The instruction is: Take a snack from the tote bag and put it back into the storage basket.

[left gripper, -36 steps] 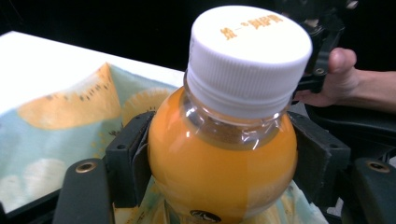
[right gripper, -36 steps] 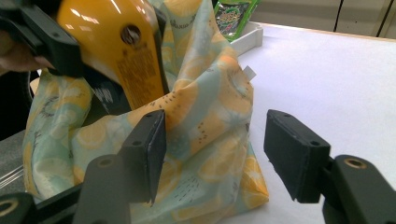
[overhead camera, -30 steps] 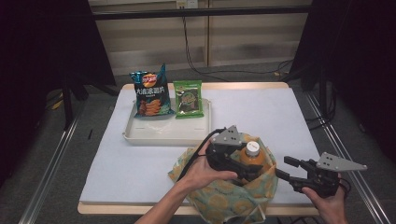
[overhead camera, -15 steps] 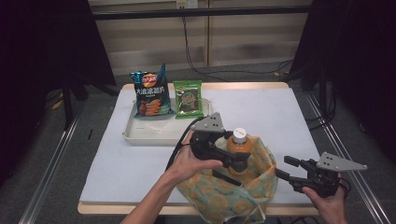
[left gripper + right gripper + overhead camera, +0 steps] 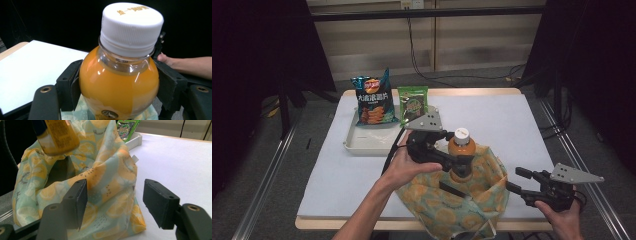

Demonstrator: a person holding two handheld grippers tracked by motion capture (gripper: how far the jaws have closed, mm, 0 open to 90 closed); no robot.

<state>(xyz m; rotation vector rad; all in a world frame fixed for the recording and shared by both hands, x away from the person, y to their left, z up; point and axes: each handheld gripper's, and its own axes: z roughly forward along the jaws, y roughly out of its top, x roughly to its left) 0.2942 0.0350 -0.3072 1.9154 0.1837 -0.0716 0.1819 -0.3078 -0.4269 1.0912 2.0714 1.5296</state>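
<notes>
A bottle of orange juice (image 5: 460, 150) with a white cap hangs upright over the open mouth of a lemon-print cloth bag (image 5: 447, 210) at the table's front edge. My left gripper (image 5: 459, 166) is shut on the bottle (image 5: 120, 82), with a pad pressed to each side of it below the shoulder. My right gripper (image 5: 518, 181) stands open just right of the bag, with its jaws pointing at the bag's side. In the right gripper view the bag's cloth (image 5: 107, 185) lies beyond the open jaws, and I cannot tell whether they touch it.
A white tray (image 5: 362, 145) sits at the back left of the white table (image 5: 512, 125). A blue chips bag (image 5: 373, 102) and a green snack packet (image 5: 413, 104) stand upright in it. A cable trails from the left gripper over the tray's near edge.
My left gripper has lifted the bottle up and to the left, so more of it stands above the bag's rim. The right gripper has stayed where it was.
</notes>
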